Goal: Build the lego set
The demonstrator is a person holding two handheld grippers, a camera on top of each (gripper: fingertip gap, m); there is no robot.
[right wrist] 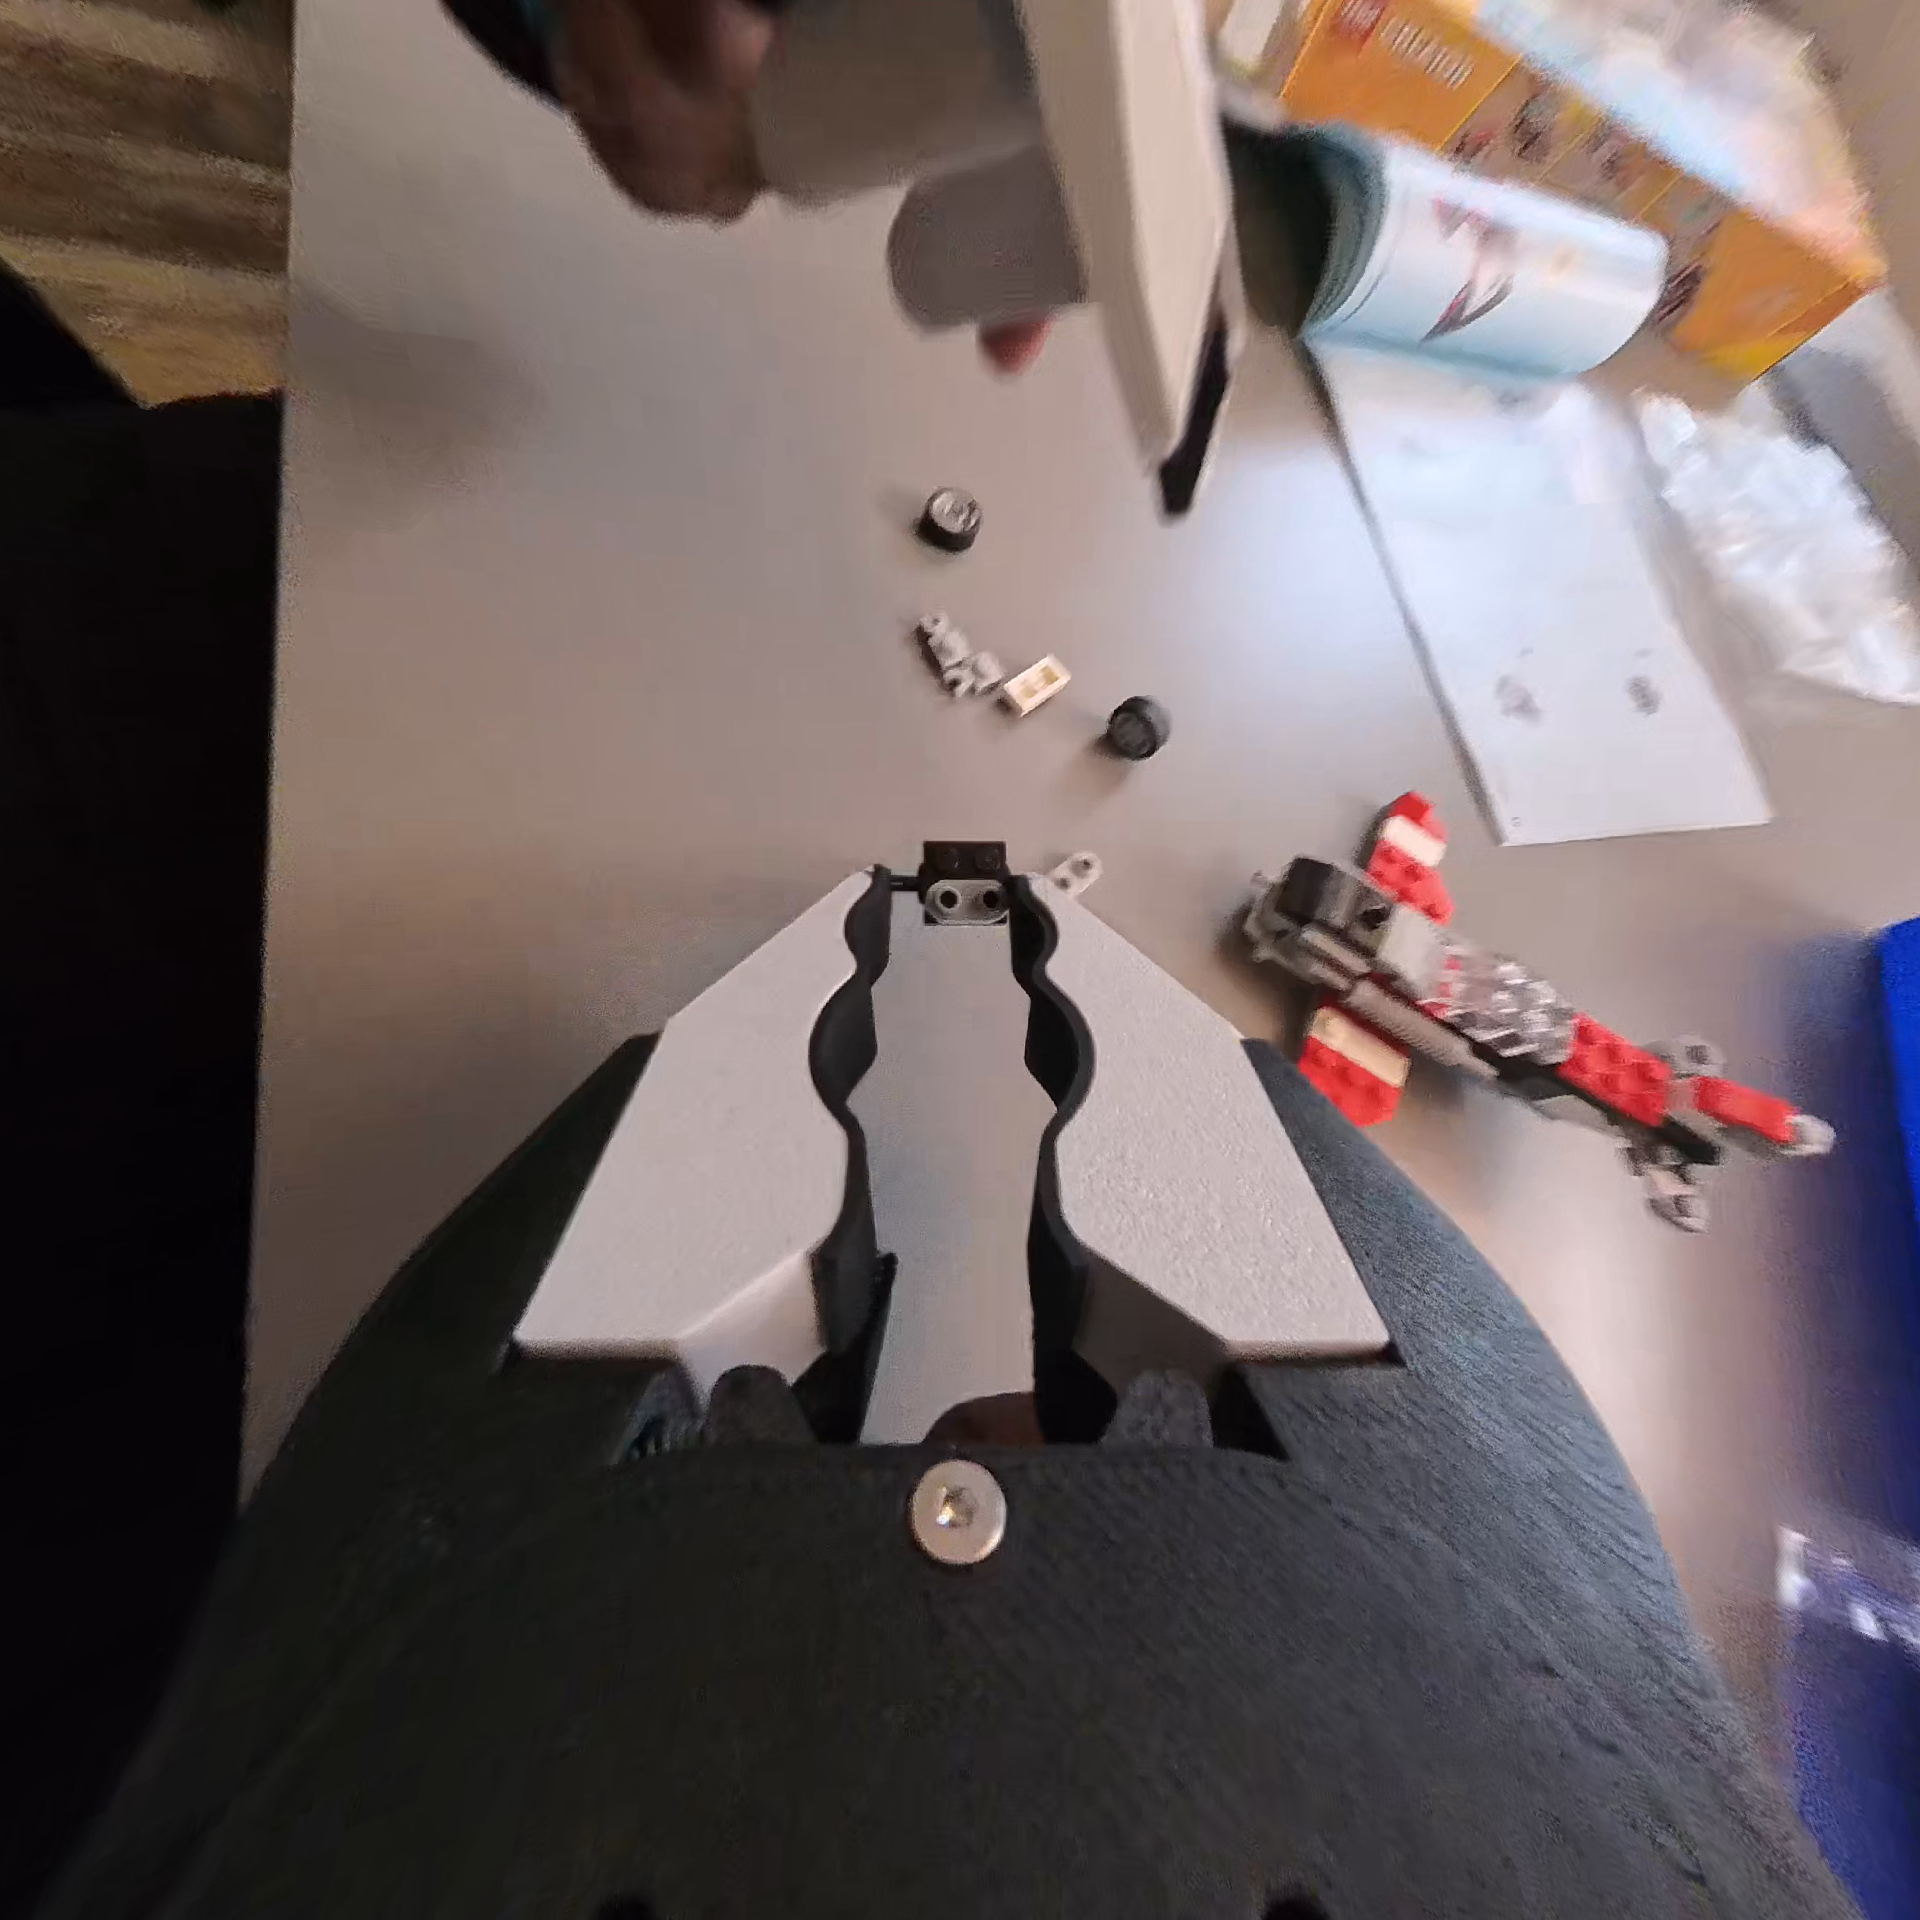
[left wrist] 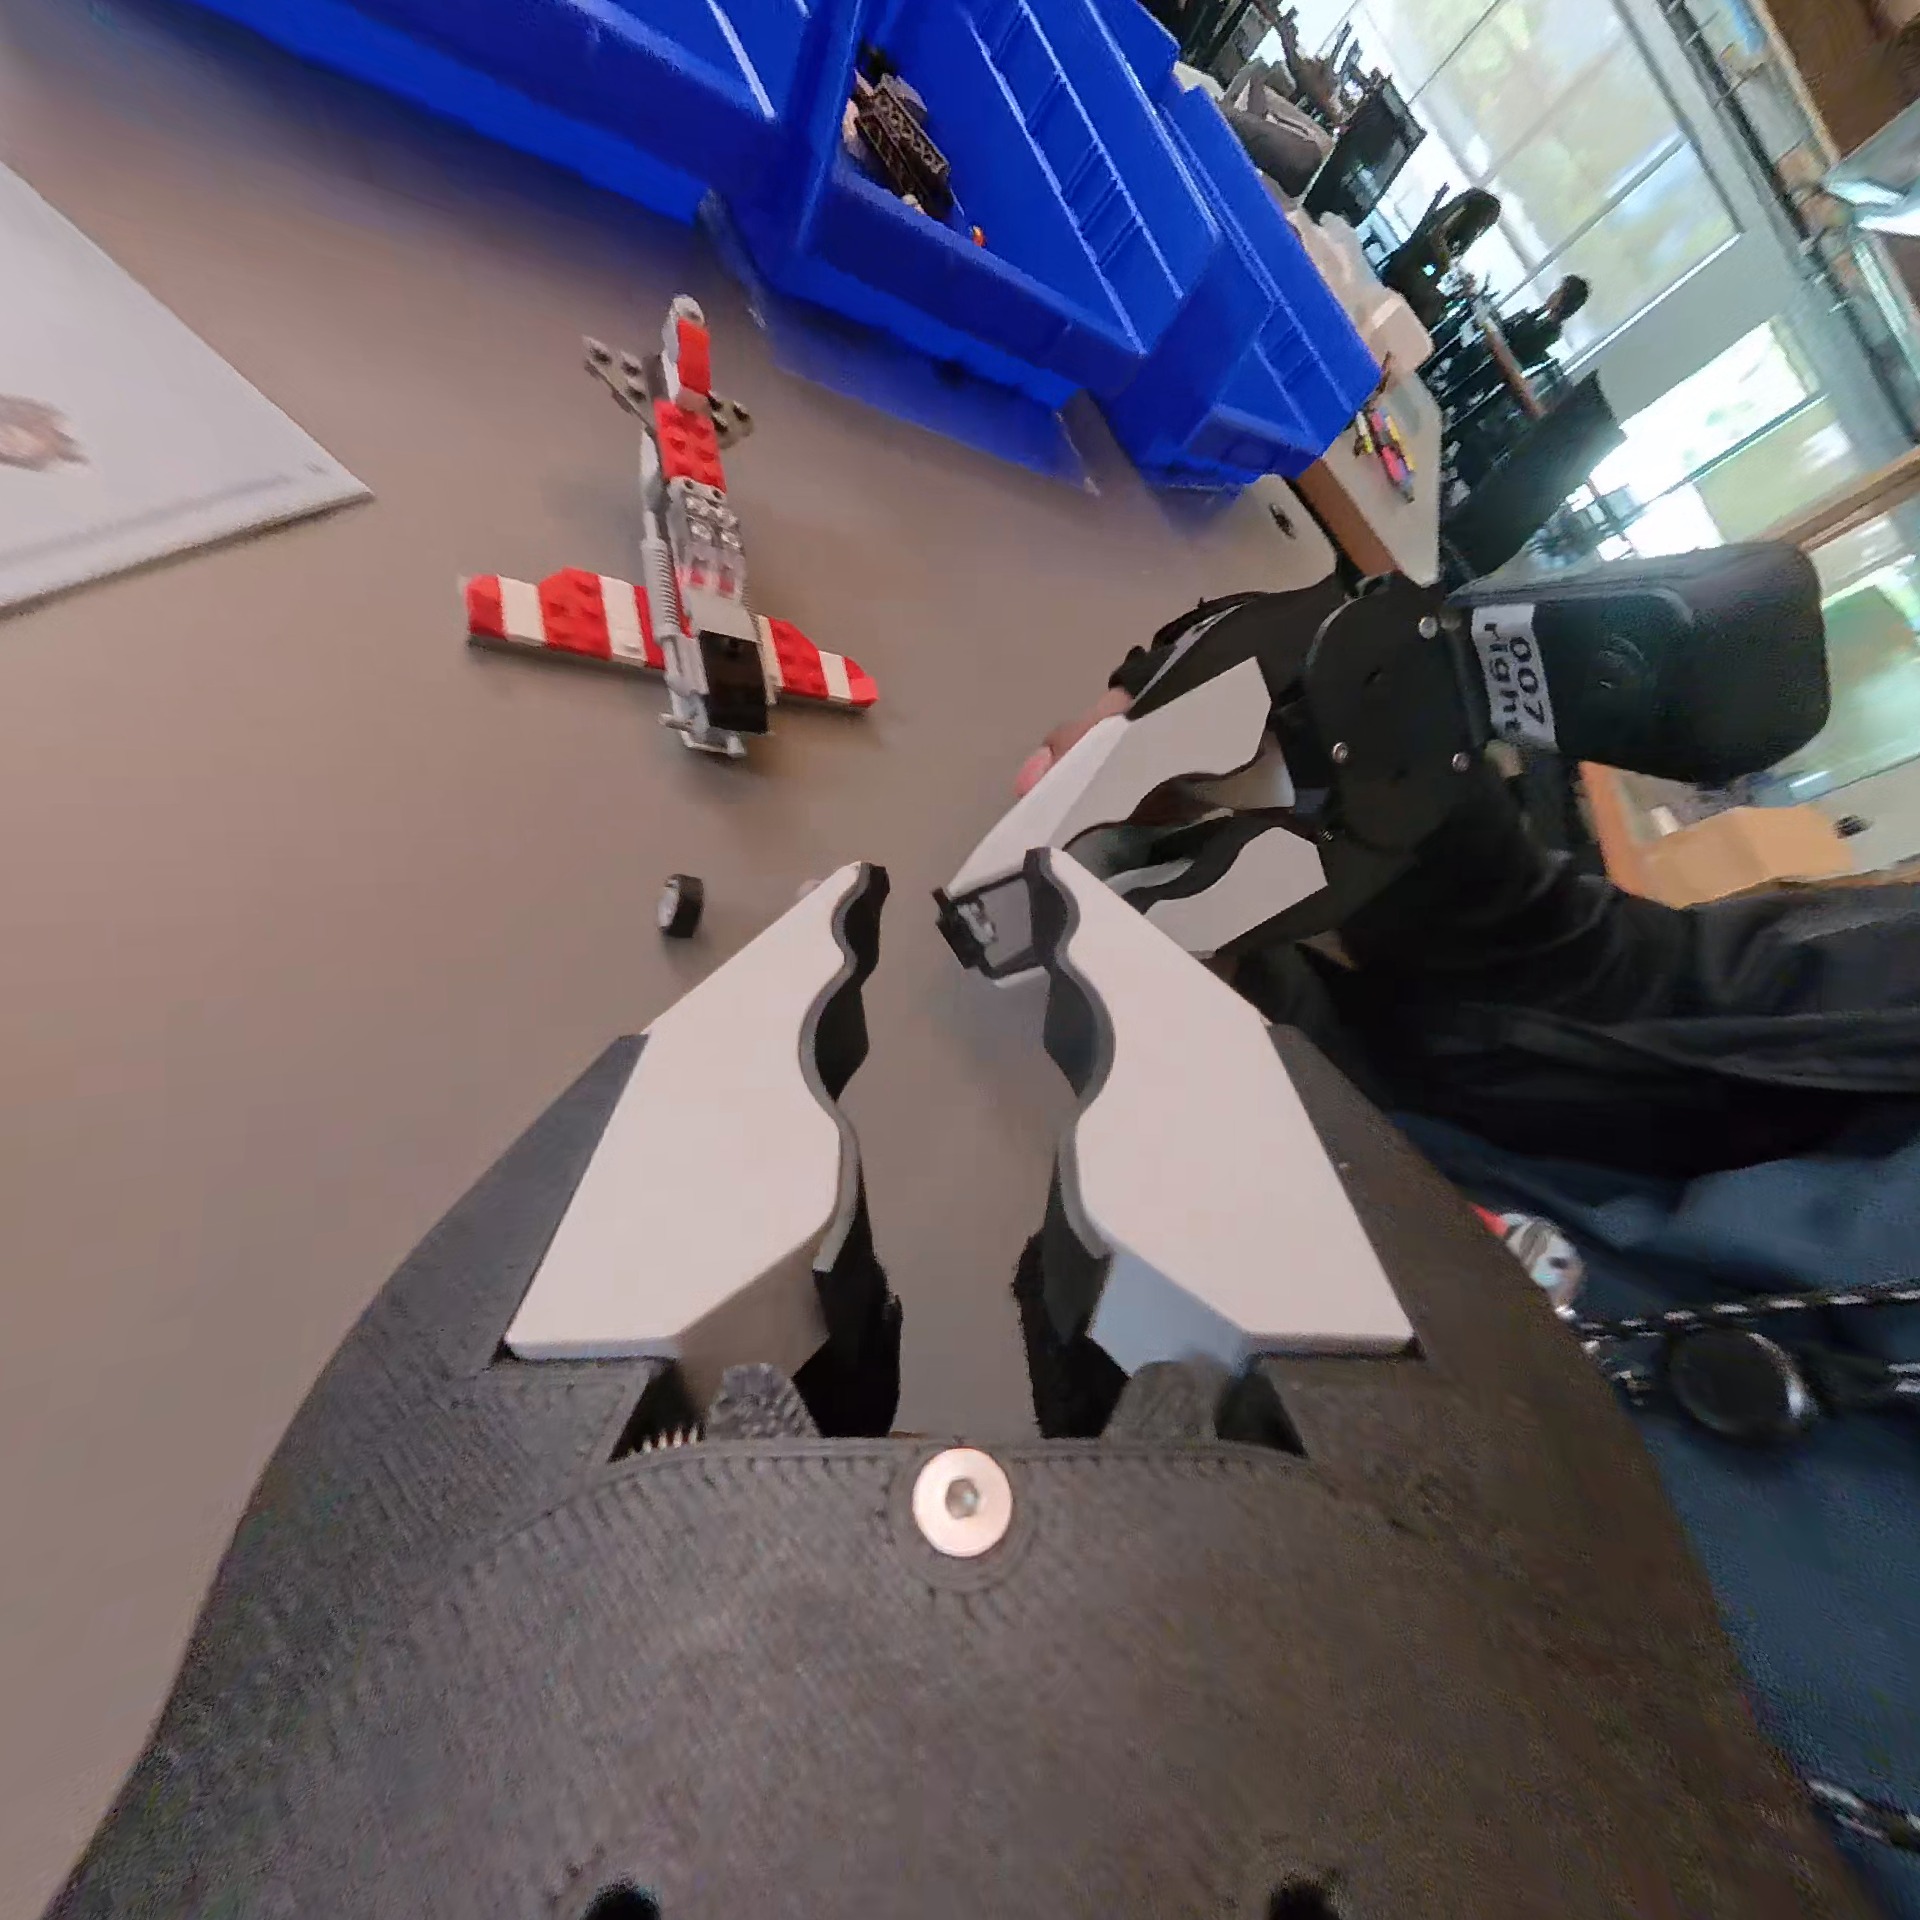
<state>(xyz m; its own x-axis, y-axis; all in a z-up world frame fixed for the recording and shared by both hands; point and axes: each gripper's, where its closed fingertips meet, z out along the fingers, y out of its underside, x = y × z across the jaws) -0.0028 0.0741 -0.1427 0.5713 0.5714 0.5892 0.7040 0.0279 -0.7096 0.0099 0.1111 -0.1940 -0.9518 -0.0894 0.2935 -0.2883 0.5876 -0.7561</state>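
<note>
Two grippers work over the grey table [right wrist: 582,582]. Nearest in the right wrist view, the right gripper [right wrist: 951,883] points forward and down at the tabletop, its white fingers [right wrist: 1164,1132] drawn to a narrow gap and pinching a small black-and-grey lego piece [right wrist: 966,883] between the tips. A thin black pin sticks out of that piece toward the left finger. Just beside the right fingertip lies a tiny light-grey part [right wrist: 1075,868] on the table.

Beyond the tips sit loose parts: a small black wheel [right wrist: 1136,724], a white brick [right wrist: 1036,684] touching a cluster of grey pieces [right wrist: 956,655], and farther off a second black wheel [right wrist: 949,516]. To the right lies the red, white and grey lego plane [right wrist: 1475,997], flat on the table, with an open instruction booklet [right wrist: 1558,644] past it, clear plastic bags [right wrist: 1787,540] beside that, and a yellow box [right wrist: 1558,135] at the far edge.

The left gripper [left wrist: 956,894] comes in tilted, fingers parted by a modest gap with nothing between them; in its own view the right gripper [left wrist: 987,925] crosses from the right, its tips just beside the left one's right finger. A black-sleeved arm [left wrist: 1558,935] runs back behind it. The plane [left wrist: 686,582] lies farther ahead, with blue bins [left wrist: 1039,208] beyond it.
</note>
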